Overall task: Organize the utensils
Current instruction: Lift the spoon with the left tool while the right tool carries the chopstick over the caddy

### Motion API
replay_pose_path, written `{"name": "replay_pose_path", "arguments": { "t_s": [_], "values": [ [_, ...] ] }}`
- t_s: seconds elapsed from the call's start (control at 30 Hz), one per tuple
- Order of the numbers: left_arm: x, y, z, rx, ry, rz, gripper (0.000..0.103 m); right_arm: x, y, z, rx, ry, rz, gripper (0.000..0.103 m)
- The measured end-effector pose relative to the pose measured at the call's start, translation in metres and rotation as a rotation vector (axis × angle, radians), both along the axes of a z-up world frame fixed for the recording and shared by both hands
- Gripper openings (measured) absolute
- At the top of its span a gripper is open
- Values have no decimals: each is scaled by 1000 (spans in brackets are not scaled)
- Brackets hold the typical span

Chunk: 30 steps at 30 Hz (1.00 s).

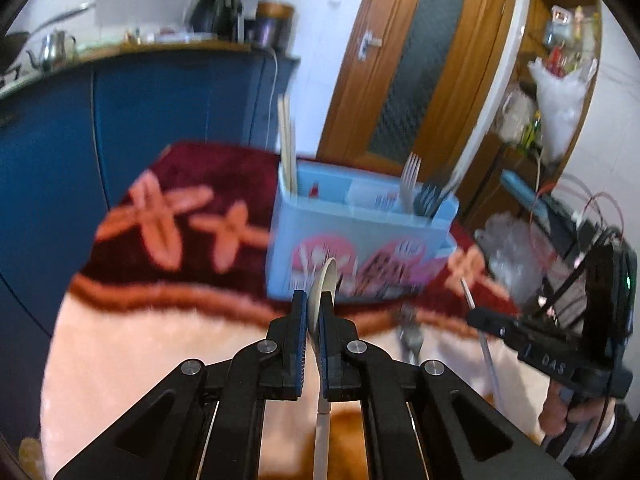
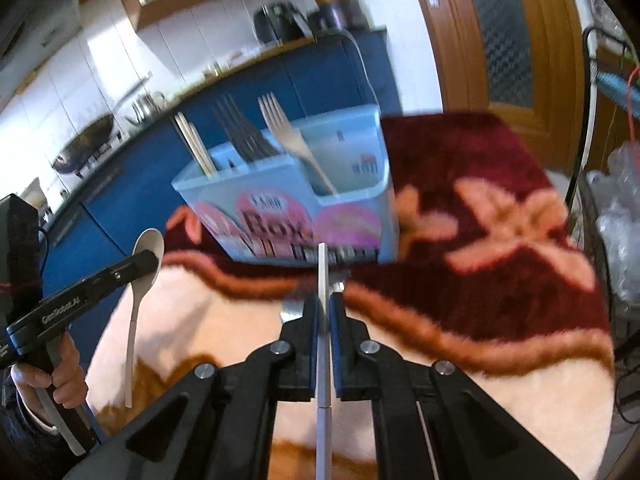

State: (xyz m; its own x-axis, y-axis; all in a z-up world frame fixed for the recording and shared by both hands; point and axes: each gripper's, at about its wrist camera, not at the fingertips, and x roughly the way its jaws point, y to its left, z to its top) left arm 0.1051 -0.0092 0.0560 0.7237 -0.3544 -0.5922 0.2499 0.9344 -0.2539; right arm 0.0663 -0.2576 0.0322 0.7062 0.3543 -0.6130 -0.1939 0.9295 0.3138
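A light blue utensil box (image 1: pixel 360 240) stands on the plush maroon and cream blanket (image 1: pixel 180 184). It holds pale chopsticks (image 1: pixel 287 140) at its left end and forks (image 1: pixel 410 176) at its right. My left gripper (image 1: pixel 314 300) is shut on a cream spoon (image 1: pixel 326 280), bowl up, just in front of the box. In the right wrist view the box (image 2: pixel 280 216) is dead ahead. My right gripper (image 2: pixel 323 300) is shut on a thin flat utensil (image 2: pixel 322 264) seen edge-on, of a kind I cannot tell. The left gripper (image 2: pixel 150 258) and its spoon (image 2: pixel 148 244) show at the left.
A small metal piece (image 1: pixel 412 334) lies on the blanket below the box's right end. Blue cabinets (image 1: pixel 140 120) stand behind the table, a wooden door (image 1: pixel 420 60) further right. A cluttered stand with wires and plastic wrap (image 2: pixel 620 208) flanks the table's right edge. A hand (image 2: pixel 52 384) grips the left tool.
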Motion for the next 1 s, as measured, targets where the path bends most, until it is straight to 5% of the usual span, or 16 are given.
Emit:
{"name": "replay_pose_path", "arguments": {
  "t_s": [0.37,0.77,1.0],
  "values": [
    [14,-7,48,-48,-228,68,5,-9,-2,33,33,-214,-74,7],
    [62,2,83,-186,-421,211,5,0,-9,39,58,-283,-84,8],
    [81,-2,78,-201,-495,285,5,8,-17,42,77,-311,-94,8]
  ]
}}
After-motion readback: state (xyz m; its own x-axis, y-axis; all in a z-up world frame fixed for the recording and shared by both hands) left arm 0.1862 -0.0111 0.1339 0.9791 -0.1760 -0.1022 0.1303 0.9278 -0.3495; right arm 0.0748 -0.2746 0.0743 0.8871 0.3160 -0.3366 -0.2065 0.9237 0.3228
